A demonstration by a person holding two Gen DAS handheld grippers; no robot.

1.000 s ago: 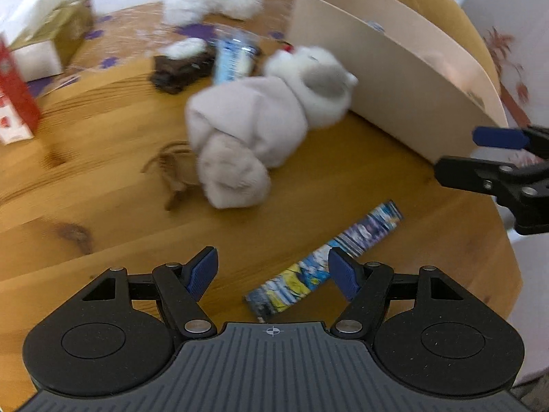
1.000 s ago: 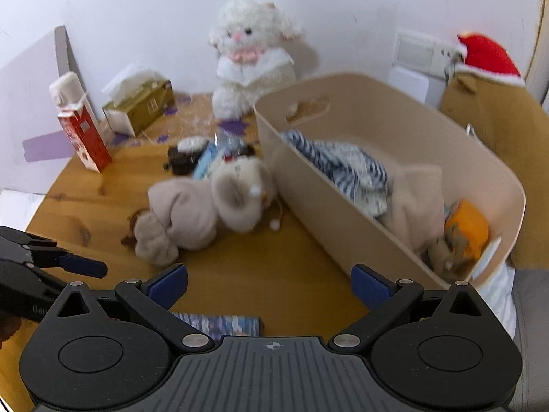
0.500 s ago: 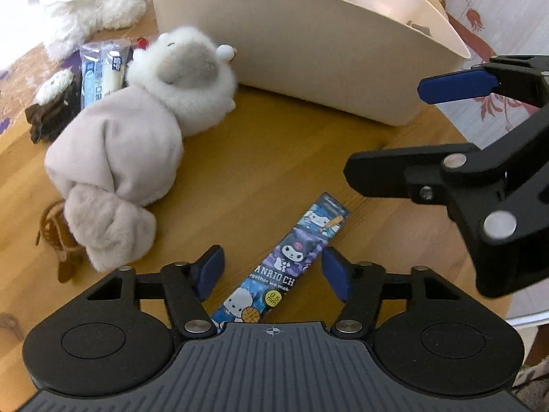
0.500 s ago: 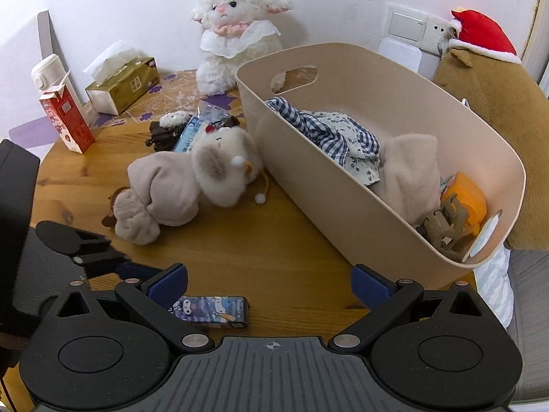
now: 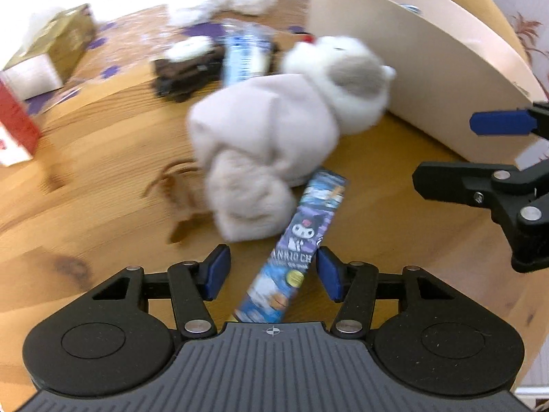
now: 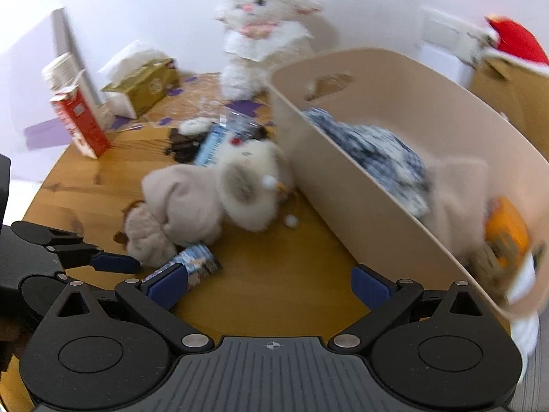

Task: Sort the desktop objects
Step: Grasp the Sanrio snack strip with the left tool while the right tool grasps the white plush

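A round table of warm, knotty pine planks (image 6: 281, 285) stands against a plain white wall (image 6: 144, 7). On its right half sits a smooth beige oval plastic tub (image 6: 360, 185) with a cut-out handle, holding checked blue cloth, a beige plush and something orange. Against the tub's near-left wall lies a fluffy cream-and-grey stuffed animal in a soft beige wrap (image 5: 274, 127).

The left gripper (image 5: 272, 273) has its jaws at a middling width, straddling the near end of a long, glossy blue-and-purple cartoon-printed snack box (image 5: 298, 240); its blue pads are close beside the box, though contact is unclear. The box's far end reaches the plush's foot. The right gripper (image 6: 271, 281) is spread wide and holds nothing, over bare wood near the tub.

At the far left stand a red-and-white carton (image 6: 80, 127) and a gold cardboard tissue box (image 6: 144, 84); a white woolly lamb toy (image 6: 264, 37) sits by the wall.
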